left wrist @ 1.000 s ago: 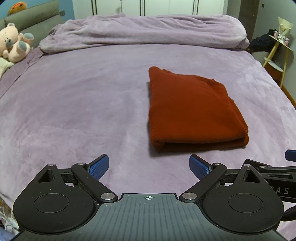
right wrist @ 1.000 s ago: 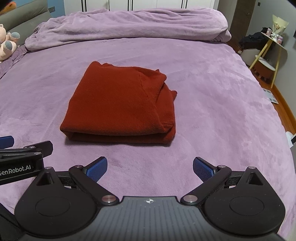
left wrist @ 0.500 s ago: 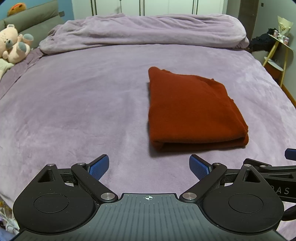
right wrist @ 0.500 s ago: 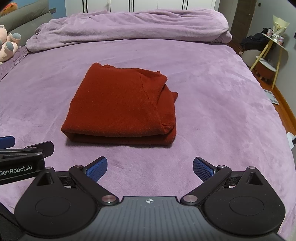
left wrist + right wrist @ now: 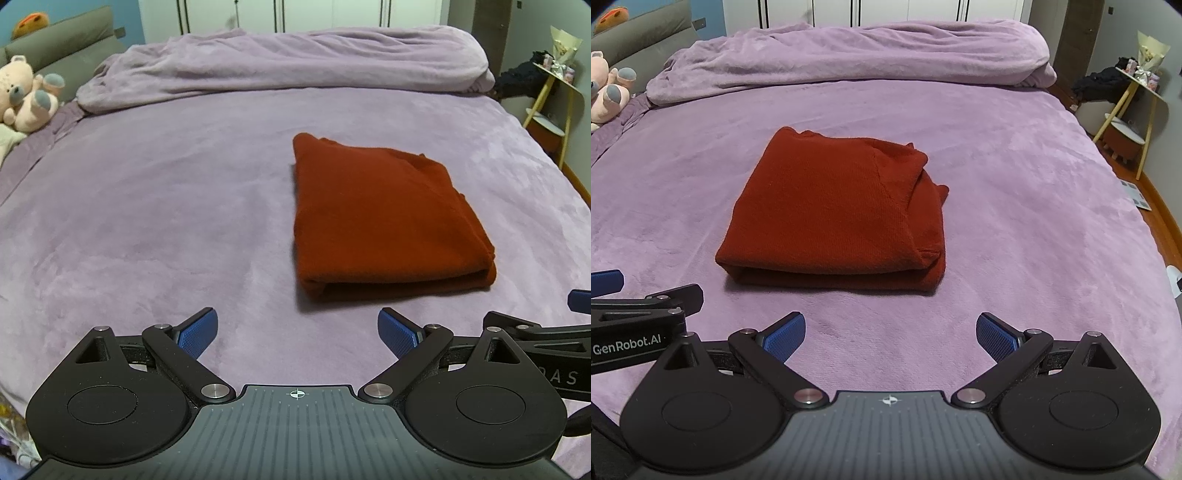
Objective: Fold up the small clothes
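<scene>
Sweater's point(image 5: 834, 214) bunched right edge shows only from right wrist.

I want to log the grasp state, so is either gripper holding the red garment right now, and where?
Nothing is held. The left gripper and right gripper are both open and empty, short of the folded red garment.

The rust-red folded garment point(image 5: 834, 210) is a matt, fine-ribbed knit. The purple bedspread point(image 5: 1015, 177) is plush velvety fleece. The blue fingers point(image 5: 785, 336) carry dimpled rubbery pads on matt black plastic.
</scene>
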`<state>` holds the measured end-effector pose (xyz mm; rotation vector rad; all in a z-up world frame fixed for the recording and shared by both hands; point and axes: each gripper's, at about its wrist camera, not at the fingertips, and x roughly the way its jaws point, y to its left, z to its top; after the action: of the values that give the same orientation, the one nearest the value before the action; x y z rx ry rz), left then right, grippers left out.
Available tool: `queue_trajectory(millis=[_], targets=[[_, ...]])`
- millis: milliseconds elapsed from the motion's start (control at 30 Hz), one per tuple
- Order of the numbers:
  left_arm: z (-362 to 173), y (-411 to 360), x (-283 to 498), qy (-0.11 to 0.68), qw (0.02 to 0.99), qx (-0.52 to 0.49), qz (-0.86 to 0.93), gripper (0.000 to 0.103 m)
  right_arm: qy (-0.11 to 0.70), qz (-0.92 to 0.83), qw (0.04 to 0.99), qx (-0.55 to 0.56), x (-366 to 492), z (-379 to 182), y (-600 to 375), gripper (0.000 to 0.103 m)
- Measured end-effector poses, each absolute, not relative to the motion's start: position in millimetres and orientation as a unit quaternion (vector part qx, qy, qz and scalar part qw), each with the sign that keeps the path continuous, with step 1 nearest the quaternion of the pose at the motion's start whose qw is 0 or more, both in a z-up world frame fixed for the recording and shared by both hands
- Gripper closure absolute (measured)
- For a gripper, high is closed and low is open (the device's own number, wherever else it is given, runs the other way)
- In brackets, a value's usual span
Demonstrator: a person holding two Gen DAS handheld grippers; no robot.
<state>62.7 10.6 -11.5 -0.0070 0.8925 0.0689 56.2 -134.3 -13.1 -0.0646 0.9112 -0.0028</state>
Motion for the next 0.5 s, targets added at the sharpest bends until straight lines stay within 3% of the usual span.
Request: queue_trajectory(millis=[500], targets=[[-14.7, 8.3, 63.8, 0.438, 0.898, 0.001, 0.035, 0.006, 0.439, -0.003, 0.898, -0.027, 55.5, -15.2, -135.1, 0.004]])
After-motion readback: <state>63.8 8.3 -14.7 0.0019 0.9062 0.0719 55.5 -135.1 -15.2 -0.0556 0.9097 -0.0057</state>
